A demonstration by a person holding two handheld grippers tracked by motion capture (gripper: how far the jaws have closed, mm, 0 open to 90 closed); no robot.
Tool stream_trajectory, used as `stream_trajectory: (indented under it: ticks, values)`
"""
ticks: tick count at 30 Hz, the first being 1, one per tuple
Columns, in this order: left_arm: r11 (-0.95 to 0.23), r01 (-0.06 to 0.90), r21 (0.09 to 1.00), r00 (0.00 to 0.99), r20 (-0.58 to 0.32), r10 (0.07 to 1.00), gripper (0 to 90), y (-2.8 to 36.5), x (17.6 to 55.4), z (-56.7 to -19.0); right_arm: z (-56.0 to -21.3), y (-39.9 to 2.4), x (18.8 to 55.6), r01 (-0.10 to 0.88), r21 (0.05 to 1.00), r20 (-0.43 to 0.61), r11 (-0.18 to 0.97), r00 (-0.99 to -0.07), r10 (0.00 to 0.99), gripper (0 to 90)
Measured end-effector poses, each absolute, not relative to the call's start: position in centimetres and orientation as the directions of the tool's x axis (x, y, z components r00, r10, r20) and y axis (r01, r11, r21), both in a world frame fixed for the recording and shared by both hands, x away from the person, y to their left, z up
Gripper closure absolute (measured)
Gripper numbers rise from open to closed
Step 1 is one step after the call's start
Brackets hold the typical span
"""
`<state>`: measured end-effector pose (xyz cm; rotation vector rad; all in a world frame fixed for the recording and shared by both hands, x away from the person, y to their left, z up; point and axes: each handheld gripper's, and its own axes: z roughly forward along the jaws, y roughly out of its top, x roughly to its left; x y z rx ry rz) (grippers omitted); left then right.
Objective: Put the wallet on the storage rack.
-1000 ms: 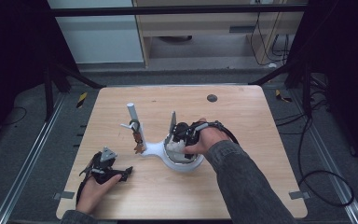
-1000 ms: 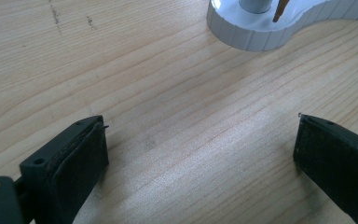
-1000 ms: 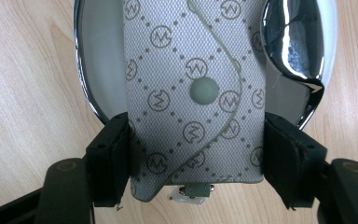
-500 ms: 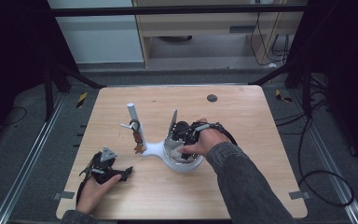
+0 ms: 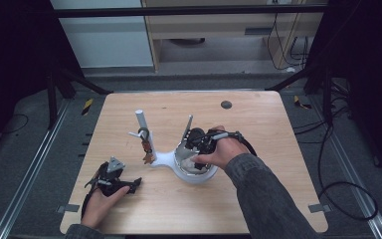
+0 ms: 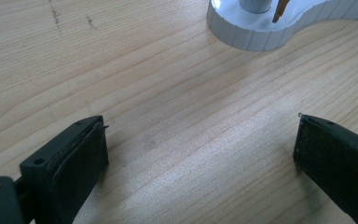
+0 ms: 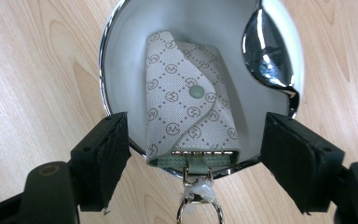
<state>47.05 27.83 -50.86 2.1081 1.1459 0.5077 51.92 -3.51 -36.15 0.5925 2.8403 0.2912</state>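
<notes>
Fingers (image 7: pixel 103 161) of the right gripper (image 7: pixel 196 163) spread wide, flanking the key pouch (image 7: pixel 189 107) untouched.

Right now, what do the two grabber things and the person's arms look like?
Both are black. The left gripper has a grey three-cornered plate on top; its fingers are flat black blocks with pads that look rough. A black cable loops from the right gripper. The right arm wears a dark grey sleeve.

claws: 2 (image 5: pixel 122 186) (image 5: pixel 191 144) | key pouch: 1 (image 7: pixel 189 100) | white stand: 1 (image 5: pixel 166 160) | table: 1 (image 5: pixel 258 129)
</notes>
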Motion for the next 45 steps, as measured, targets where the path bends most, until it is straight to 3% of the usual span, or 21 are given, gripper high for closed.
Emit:
stream_trajectory:
  ticks: [16,33,37,45]
  values:
    - [-0.384,0.579,0.719,0.537,0.018,0.843,2.2,27.8,47.1,-50.9,-34.8,-5.7,51.4,0.389,0.321,-0.179,0.864,-0.87,0.459,19.4]
    - [-0.383,0.58,0.719,0.536,0.017,0.844,2.1,27.8,47.0,-50.9,-33.9,-9.0,51.1,0.425,0.48,-0.199,0.768,-0.8,0.567,6.2]
    - [-0.387,0.579,0.718,0.538,0.02,0.843,2.1,27.8,47.0,-50.9,-33.9,-10.7,50.9,0.445,0.553,-0.174,0.704,-0.765,0.62,5.6]
    - [-0.386,0.579,0.718,0.538,0.02,0.843,2.1,27.8,47.0,-50.9,-34.7,-13.1,50.8,0.481,0.589,-0.162,0.65,-0.717,0.678,8.3]
